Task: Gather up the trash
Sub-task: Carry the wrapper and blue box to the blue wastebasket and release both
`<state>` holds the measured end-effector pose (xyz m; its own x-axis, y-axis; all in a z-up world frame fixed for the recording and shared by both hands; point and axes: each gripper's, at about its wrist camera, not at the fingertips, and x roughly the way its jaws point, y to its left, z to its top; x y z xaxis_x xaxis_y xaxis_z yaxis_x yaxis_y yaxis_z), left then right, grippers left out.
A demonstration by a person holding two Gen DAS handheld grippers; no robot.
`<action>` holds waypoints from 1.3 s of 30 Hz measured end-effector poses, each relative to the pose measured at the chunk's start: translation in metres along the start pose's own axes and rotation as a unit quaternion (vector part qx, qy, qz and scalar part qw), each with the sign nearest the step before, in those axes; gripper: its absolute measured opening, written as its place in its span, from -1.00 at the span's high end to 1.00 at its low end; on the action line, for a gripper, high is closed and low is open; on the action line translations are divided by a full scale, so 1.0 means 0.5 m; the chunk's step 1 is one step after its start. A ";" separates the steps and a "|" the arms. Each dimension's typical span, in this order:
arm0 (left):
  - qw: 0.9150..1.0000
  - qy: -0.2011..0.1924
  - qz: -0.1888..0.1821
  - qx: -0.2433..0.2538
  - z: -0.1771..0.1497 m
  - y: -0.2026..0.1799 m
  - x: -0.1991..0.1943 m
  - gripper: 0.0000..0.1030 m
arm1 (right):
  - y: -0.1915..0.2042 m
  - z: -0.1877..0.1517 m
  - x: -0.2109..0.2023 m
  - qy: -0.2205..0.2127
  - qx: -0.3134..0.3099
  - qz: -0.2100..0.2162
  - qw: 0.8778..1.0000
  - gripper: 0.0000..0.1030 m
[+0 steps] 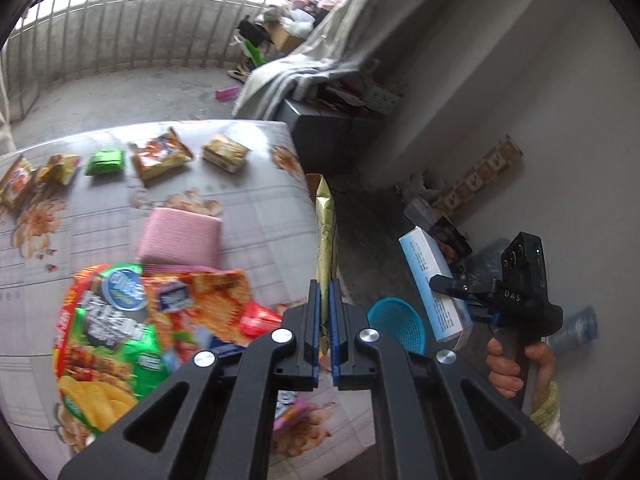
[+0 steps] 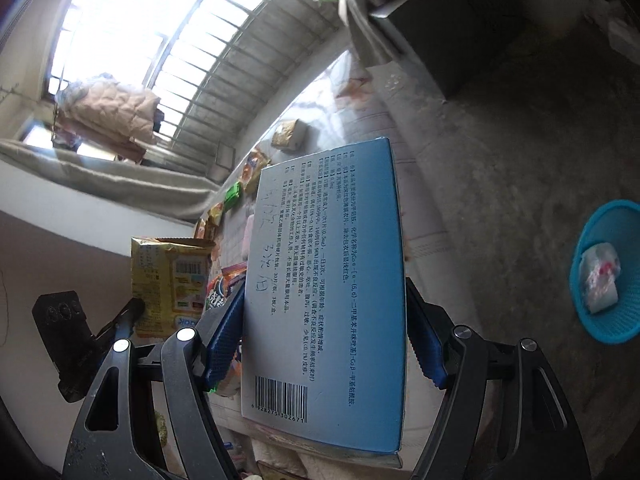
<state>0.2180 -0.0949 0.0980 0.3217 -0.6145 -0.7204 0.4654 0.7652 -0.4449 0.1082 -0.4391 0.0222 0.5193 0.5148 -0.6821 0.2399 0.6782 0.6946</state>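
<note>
Tablecloth [image 1: 256, 208] floral; floor [image 2: 520, 152] concrete.

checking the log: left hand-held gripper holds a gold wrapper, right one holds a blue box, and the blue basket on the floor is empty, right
Not quite: the blue basket is not empty; the right wrist view shows a white wrapper in it. The left hand-held gripper does hold the gold wrapper, the right hand-held gripper the blue box.

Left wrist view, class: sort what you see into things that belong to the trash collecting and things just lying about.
Job:
- gold wrapper in the left tool
- blue box in the right tool
- blue basket
- wrappers on the table

Lying about:
- grey blanket
- pink cloth
</note>
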 end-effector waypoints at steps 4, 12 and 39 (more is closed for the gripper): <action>0.999 0.029 -0.021 0.022 -0.014 -0.075 0.062 0.93 | -0.068 -0.026 -0.057 -0.021 0.029 0.001 0.999 -0.35; 0.990 0.099 -0.066 0.071 -0.067 -0.256 0.234 0.93 | -0.260 -0.084 -0.154 -0.065 0.130 -0.004 0.989 -0.35; 0.975 0.210 -0.042 0.050 -0.192 -0.422 0.755 0.01 | -0.798 -0.155 -0.088 -0.128 0.433 -0.018 0.892 -0.65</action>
<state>0.1619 -0.4699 -0.1309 -0.0777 -0.5253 -0.8473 0.5604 0.6799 -0.4729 -0.0739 -0.6917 -0.2426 0.6424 0.2893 -0.7097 0.7460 -0.0237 0.6656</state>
